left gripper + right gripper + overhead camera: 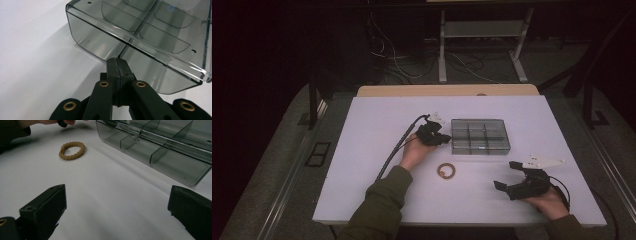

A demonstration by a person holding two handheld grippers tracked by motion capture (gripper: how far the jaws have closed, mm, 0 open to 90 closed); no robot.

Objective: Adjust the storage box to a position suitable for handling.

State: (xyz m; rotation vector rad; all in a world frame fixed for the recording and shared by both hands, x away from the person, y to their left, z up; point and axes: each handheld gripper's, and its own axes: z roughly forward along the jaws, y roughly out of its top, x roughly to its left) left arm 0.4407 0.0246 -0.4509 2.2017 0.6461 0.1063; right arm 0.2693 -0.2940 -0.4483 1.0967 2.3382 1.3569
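Observation:
A smoky clear compartment box (480, 136) lies at the table's middle, its dividers plain to see in the left gripper view (150, 30) and right gripper view (160, 147). A tan braided bracelet (446, 172) (72, 150) lies in front of it. My left gripper (446, 139) (117, 65) is shut with nothing in it, its tips just short of the box's left wall. My right gripper (508, 175) (117, 207) stands wide open near the front right, aimed toward the bracelet and box, with bare table between its jaws.
The white table (377, 120) has open room at the left and back. A black cable (398, 145) trails from the left gripper. Beyond the far edge stand a metal desk frame (482, 45) and loose wires on the floor.

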